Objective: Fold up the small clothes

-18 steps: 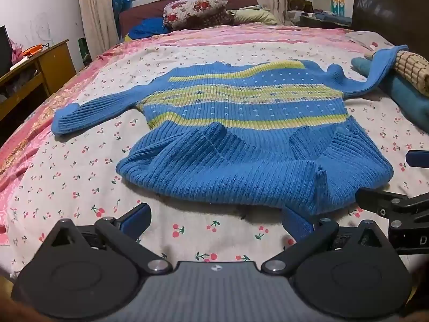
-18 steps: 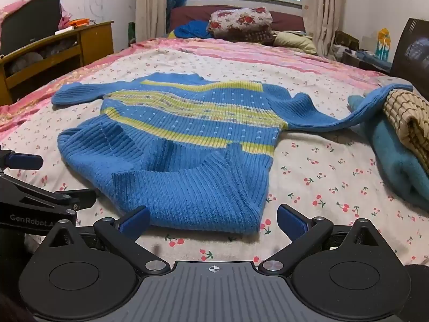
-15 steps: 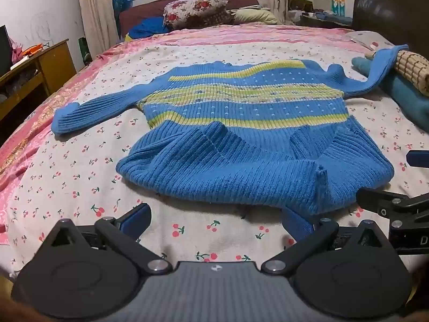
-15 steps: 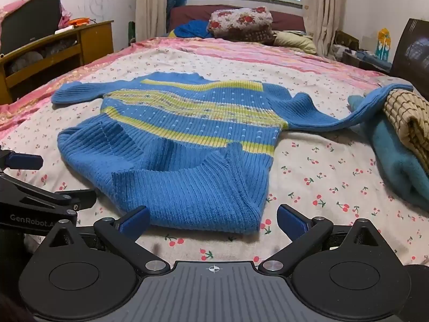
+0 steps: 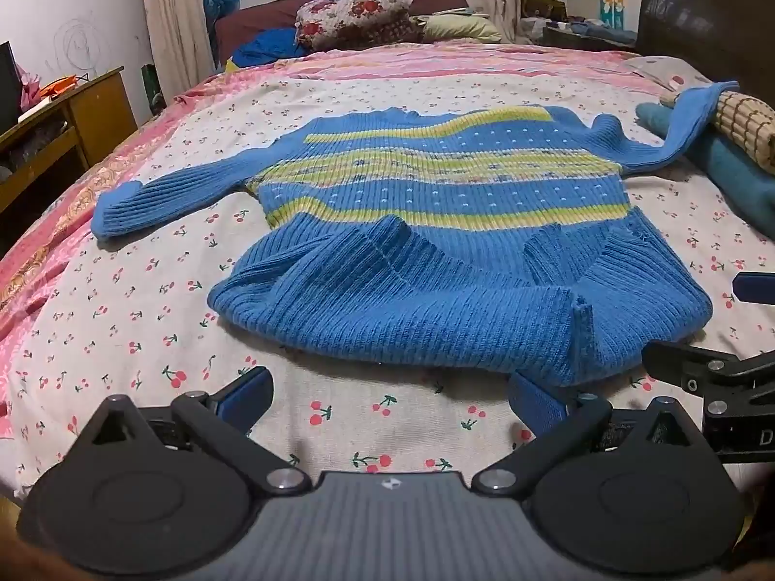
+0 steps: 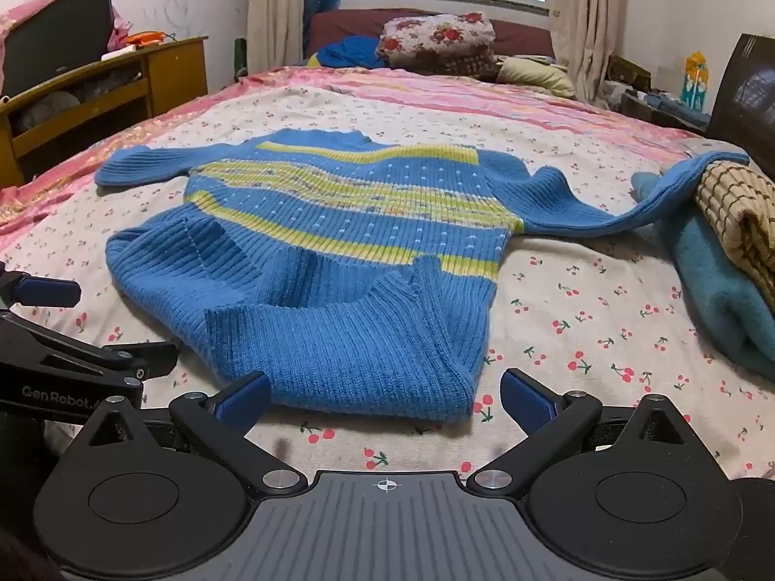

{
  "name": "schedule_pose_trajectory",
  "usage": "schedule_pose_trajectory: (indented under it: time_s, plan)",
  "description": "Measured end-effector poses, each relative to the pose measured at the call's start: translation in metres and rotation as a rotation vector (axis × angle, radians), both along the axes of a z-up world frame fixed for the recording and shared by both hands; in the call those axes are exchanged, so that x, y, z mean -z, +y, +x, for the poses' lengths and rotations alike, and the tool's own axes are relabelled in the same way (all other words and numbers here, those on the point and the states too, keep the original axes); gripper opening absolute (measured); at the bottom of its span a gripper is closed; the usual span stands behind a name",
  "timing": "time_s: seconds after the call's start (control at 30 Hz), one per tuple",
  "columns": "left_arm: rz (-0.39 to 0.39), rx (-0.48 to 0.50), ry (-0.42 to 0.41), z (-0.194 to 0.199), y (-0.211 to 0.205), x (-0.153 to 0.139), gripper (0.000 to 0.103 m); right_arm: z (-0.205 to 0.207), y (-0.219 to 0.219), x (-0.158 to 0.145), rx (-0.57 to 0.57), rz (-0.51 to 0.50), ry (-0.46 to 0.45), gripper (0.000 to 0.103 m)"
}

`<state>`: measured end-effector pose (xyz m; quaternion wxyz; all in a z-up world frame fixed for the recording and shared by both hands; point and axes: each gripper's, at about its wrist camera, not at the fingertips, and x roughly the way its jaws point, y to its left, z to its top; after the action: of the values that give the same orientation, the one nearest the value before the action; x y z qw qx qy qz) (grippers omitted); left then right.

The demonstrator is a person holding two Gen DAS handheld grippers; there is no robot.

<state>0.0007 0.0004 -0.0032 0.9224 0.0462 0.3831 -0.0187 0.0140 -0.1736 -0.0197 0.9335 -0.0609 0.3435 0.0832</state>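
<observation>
A blue knitted sweater [image 5: 436,222] with yellow stripes lies spread on the bed, its lower hem folded up toward me and both sleeves stretched out. Its right sleeve [image 6: 629,198] drapes over a pile at the right. My left gripper [image 5: 390,394] hovers open just in front of the folded hem, nothing between its blue pads. My right gripper [image 6: 382,394] is open too, with the near corner of the hem [image 6: 368,368] lying just ahead of its fingers, untouched. Each gripper shows at the edge of the other's view.
The bed [image 5: 145,290] has a cherry-print sheet with a pink border. A teal blanket [image 6: 717,285] and a checked tan cloth [image 6: 741,213] lie at the right. Pillows [image 6: 436,41] sit at the far end. A wooden desk [image 6: 106,82] stands on the left, a dark headboard [image 5: 702,5] at the right.
</observation>
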Motion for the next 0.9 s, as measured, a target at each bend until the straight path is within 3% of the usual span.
schedule_pose_trajectory:
  time_s: [0.9]
  plan:
    - [0.003,0.011,0.012,0.0003,-0.0014,0.0016,0.103,-0.0018,0.0036,0.0018,-0.023,-0.007,-0.004,0.100]
